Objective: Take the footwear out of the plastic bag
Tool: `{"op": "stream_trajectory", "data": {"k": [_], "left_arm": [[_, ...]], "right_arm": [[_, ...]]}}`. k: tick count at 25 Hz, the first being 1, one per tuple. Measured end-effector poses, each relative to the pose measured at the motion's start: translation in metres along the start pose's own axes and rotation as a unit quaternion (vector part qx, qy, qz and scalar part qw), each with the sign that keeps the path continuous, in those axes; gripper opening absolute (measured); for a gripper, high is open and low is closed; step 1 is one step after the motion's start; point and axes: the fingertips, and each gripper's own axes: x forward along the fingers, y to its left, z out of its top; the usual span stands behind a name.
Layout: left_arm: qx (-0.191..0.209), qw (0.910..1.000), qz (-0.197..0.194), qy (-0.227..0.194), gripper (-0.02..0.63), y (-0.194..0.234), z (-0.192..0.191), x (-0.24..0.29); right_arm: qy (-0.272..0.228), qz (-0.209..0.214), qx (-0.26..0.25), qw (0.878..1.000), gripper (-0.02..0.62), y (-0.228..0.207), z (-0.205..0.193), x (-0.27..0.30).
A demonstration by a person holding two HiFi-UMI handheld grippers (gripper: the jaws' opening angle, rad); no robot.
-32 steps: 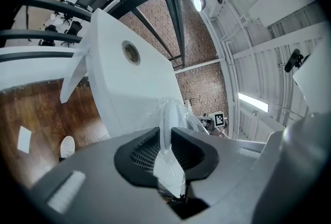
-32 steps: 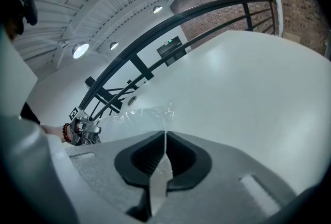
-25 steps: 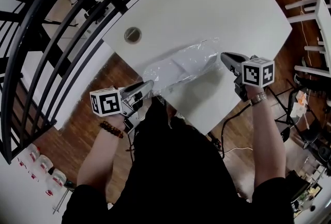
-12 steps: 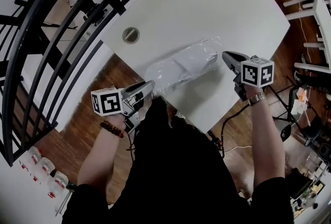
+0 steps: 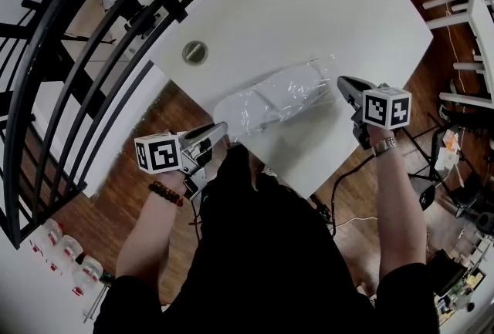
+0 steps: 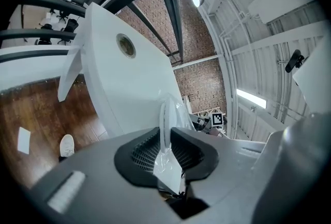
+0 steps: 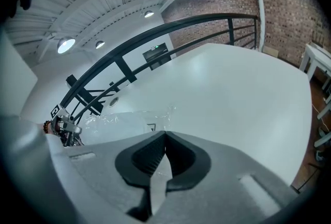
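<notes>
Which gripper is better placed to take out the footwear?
Probably right: the footwear lies nearer the right gripper, shut on the bag; the left gripper, jaws closing on the other end, can anchor it.

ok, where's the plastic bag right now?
Head view: plastic bag lies on the white table near its front edge, between left gripper and right gripper, each pinching an end.

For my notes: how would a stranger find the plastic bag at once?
Find the big white table. Near its edge closest to the person is the plastic bag. It is clear and crinkled, unlike the small round disc in the tabletop.
</notes>
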Motion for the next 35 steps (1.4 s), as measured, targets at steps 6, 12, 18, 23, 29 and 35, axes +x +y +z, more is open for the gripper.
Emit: {"op": "stream_trajectory", "data": {"k": [6, 12, 18, 23, 29, 35], "left_arm": [[-0.004, 0.9999, -0.007, -0.006, 0.078, 0.0, 0.005, -0.001], [-0.009, 0.9998, -0.011, -0.013, 0.077, -0.002, 0.006, 0.002], [-0.011, 0.9996, -0.018, -0.019, 0.077, -0.002, 0.009, 0.005], [-0.025, 0.9995, -0.002, -0.022, 0.077, 0.002, 0.01, 0.003], [-0.017, 0.9995, -0.01, -0.025, 0.075, 0.002, 0.013, 0.0], [-0.037, 0.9985, 0.002, -0.04, 0.075, 0.003, 0.015, -0.004]], "right_arm": [[-0.013, -0.024, 0.016, 1.0, -0.008, -0.02, 0.001, -0.012], [-0.031, -0.047, 0.041, 0.998, -0.008, -0.042, -0.003, -0.026], [-0.046, -0.065, 0.07, 0.994, -0.008, -0.06, -0.01, -0.038], [-0.054, -0.082, 0.084, 0.992, -0.008, -0.074, -0.017, -0.046], [-0.066, -0.099, 0.11, 0.987, -0.008, -0.091, -0.026, -0.057], [-0.081, -0.119, 0.132, 0.981, -0.008, -0.112, -0.031, -0.072]]}}
